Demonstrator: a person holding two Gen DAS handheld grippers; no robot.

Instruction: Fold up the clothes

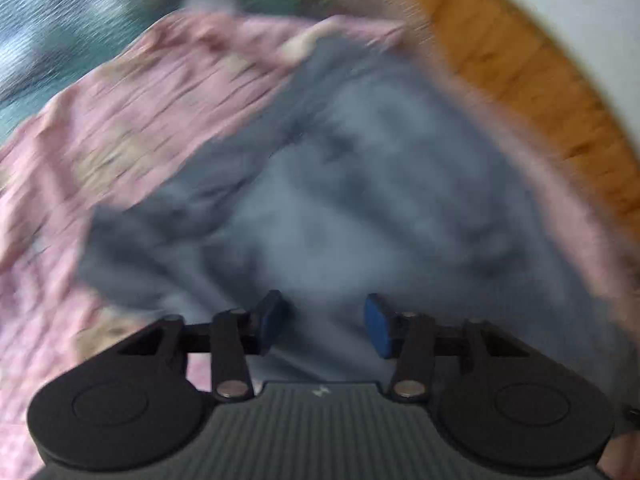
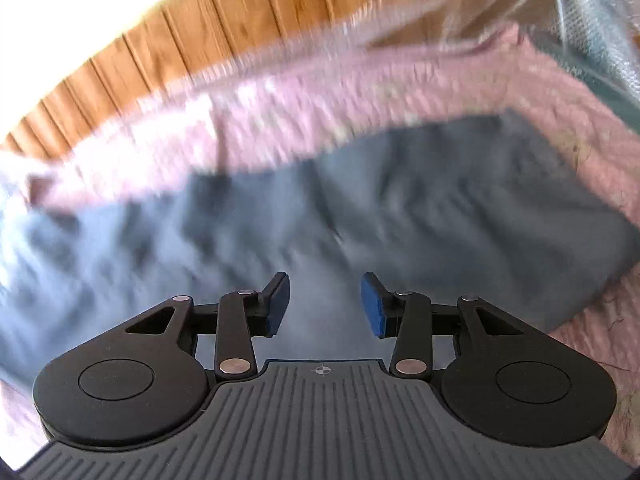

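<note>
While the grey garment point(image 2: 400, 208) lies rumpled on the pink bedspread point(image 2: 304, 104), with a folded-looking edge toward three o'clock in the right wrist view, folding seems partly done and smoothing remains. Both the left gripper point(image 1: 326, 324) and right gripper point(image 2: 325, 304) hover over it, jaws parted and empty. Wood panelling point(image 2: 224, 20) runs at twelve o'clock.
</note>
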